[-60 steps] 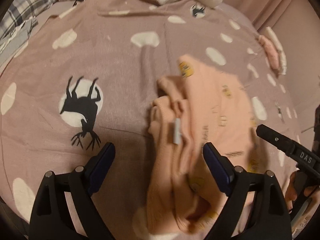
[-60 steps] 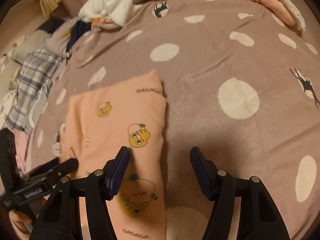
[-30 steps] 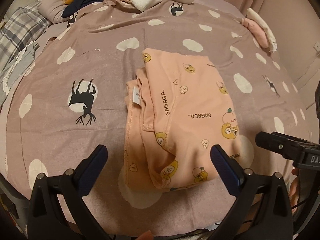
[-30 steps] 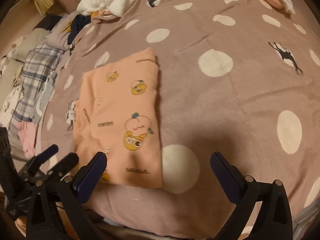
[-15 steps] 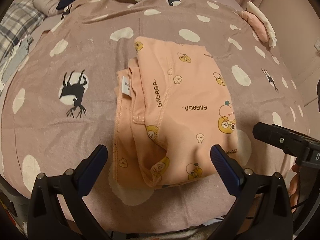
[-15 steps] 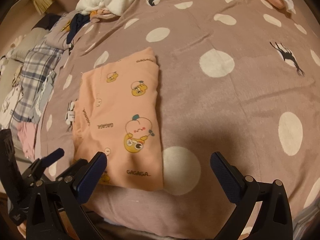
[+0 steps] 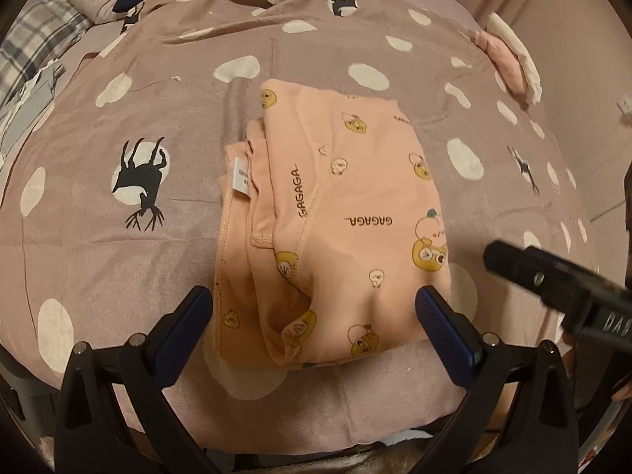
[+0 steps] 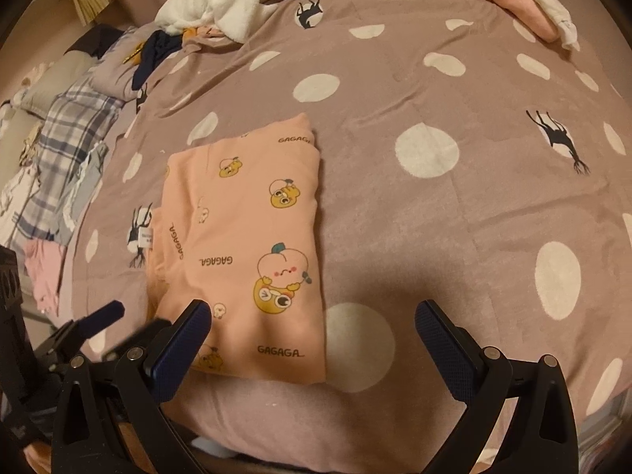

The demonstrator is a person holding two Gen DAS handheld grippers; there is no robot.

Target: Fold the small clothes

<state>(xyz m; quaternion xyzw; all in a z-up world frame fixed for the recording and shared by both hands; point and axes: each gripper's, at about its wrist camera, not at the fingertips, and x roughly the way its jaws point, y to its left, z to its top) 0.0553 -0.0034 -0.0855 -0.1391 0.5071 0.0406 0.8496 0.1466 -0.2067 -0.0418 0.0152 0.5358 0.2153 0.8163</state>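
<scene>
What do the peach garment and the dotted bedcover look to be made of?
Peach garment: probably soft cotton knit, matte; stitched seams, printed cartoons and a sewn-in label show. Dotted bedcover: likely brushed or fleecy fabric, matte with faint nap, creasing softly; exact fibre is unclear.

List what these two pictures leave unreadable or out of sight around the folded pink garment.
- White tag on the pink garment: print too small to read in both views.
- Underside and inner layers of the garment: hidden by its own folds.
- Right hand-held gripper in the left view: blurred, label cut by the edge.
- Clothes pile at the far end of the bed: tangled and small, items unclear.
- Hands holding the hand-held grippers: mostly out of frame.
</scene>
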